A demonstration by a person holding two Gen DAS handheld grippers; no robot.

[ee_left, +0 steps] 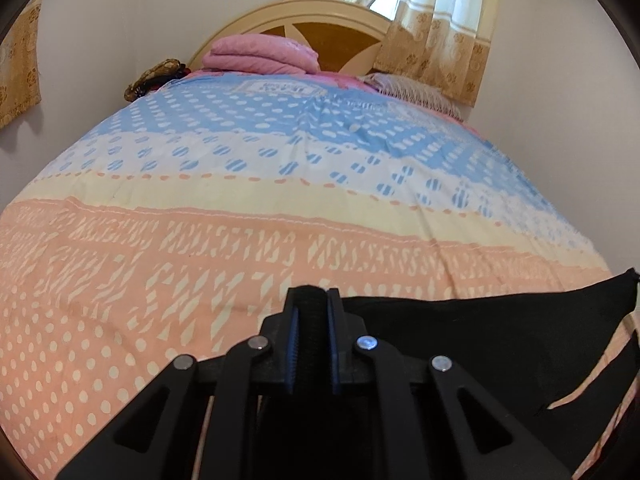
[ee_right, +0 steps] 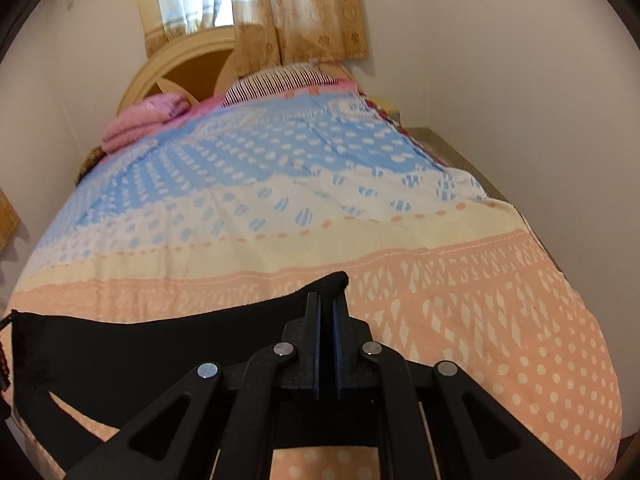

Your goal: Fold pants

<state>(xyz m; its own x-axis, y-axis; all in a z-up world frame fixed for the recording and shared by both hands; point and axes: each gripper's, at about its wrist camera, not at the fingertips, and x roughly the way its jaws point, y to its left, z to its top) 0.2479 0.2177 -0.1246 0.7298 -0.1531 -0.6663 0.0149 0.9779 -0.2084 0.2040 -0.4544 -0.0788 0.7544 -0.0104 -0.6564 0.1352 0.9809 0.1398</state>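
Pants [ee_left: 480,332] lay on the near end of the bed, black and soft, on top of the bedspread [ee_left: 280,208] with its pink, cream and blue bands. I held them up by one edge, and that edge ran like a dark strip between my two hands.

My left gripper [ee_left: 313,300] was nearly pressed together, and a thick bit of black cloth sat pinched between its blue pads. My right gripper [ee_right: 326,304] was pressed tight together too. A corner of the black cloth stuck up right beside its left finger. I think it pinched a thin bit of cloth, but I could not see the cloth inside the narrow gap for sure.

I thought the pants were light and floppy. They sagged in the middle, and part of them drooped back down to the bedspread. They would not break. They could slip out if I pinched only a tiny bit, so a thick hem or seam was the best place to hold. Holding the two ends of the same edge felt right, because then the cloth hung flat and could be laid over itself.

Far off by the headboard [ee_left: 320,36] sat a folded pink blanket [ee_left: 260,56], well apart from the pants.
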